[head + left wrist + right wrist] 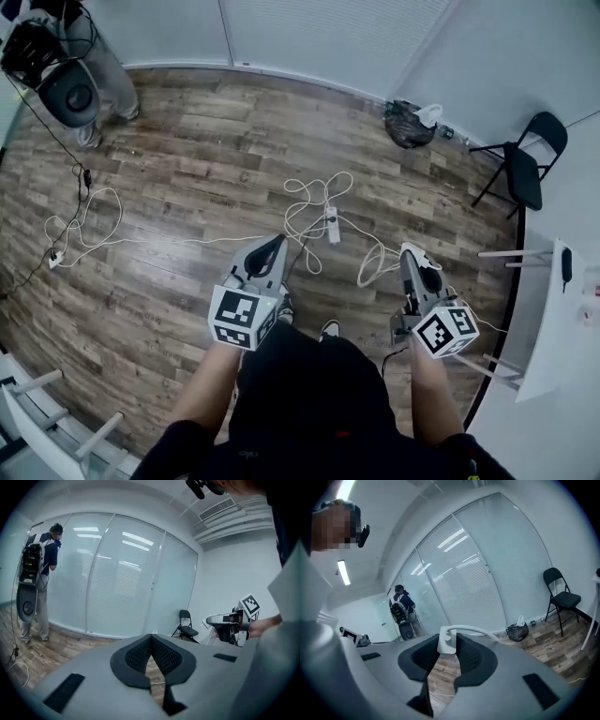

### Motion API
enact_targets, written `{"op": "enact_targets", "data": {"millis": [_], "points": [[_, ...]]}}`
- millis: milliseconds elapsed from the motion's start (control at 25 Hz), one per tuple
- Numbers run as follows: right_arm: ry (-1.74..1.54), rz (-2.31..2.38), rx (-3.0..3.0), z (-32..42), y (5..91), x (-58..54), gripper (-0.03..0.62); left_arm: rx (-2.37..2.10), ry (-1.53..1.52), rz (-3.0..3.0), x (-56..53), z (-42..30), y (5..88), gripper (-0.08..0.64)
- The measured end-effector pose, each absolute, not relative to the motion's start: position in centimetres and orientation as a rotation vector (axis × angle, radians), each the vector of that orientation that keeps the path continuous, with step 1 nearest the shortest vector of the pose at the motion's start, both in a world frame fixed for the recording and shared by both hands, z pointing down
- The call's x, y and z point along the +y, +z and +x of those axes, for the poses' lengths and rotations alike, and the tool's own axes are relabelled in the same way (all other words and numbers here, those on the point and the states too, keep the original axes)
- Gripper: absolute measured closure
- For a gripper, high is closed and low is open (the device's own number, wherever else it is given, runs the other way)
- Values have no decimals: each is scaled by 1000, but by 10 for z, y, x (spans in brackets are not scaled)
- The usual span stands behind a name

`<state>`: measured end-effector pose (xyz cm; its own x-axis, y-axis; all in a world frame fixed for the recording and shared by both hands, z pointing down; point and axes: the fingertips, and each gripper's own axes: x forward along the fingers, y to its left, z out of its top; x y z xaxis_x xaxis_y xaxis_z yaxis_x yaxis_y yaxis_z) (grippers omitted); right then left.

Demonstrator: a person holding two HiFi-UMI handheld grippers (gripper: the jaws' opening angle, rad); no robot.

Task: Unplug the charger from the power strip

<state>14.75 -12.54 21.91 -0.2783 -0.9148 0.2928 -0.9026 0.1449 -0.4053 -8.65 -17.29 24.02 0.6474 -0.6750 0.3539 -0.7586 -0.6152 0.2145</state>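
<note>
The white power strip (pixel 332 225) lies on the wooden floor among loops of white cable (pixel 309 202), well below both grippers. My right gripper (pixel 449 644) is shut on the white charger (pixel 446 641), which stands between its black pads with its white cord (pixel 476 631) arching off to the right. In the head view the right gripper (pixel 410 255) is raised at the right, and the cord (pixel 375 264) hangs to the floor. My left gripper (pixel 151 637) is shut with its tips together and nothing between them. It is raised at the left (pixel 272 246).
A person with a backpack rig (pixel 66 66) stands at the far left by the glass wall. A black folding chair (pixel 525 164) and a black bag (pixel 408 124) are at the right wall. A white table (pixel 553 328) is at the right, another cable (pixel 84 225) on the left floor.
</note>
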Motion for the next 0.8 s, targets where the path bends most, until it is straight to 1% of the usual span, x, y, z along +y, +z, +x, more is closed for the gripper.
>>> {"op": "enact_targets", "data": {"millis": [120,320,440,640,800], "points": [[-744,-1855,2436,151,199,-104,483,-1148,323,2549,-147,-72,218,541],[-658,-1854,2568,173,178,-52,483,-1123,281,2624,-90,-16,191,541],[-594,-1818,2615,185,164,-20,483,-1133,257,2624,-59,7,176,541],[-556,-1770,2648,207,145,27,483,-1132,286,2640,-8,31,158,541],[-544,-1755,2643,219,137,51,483,-1173,282,2629,19,25,144,541]]}}
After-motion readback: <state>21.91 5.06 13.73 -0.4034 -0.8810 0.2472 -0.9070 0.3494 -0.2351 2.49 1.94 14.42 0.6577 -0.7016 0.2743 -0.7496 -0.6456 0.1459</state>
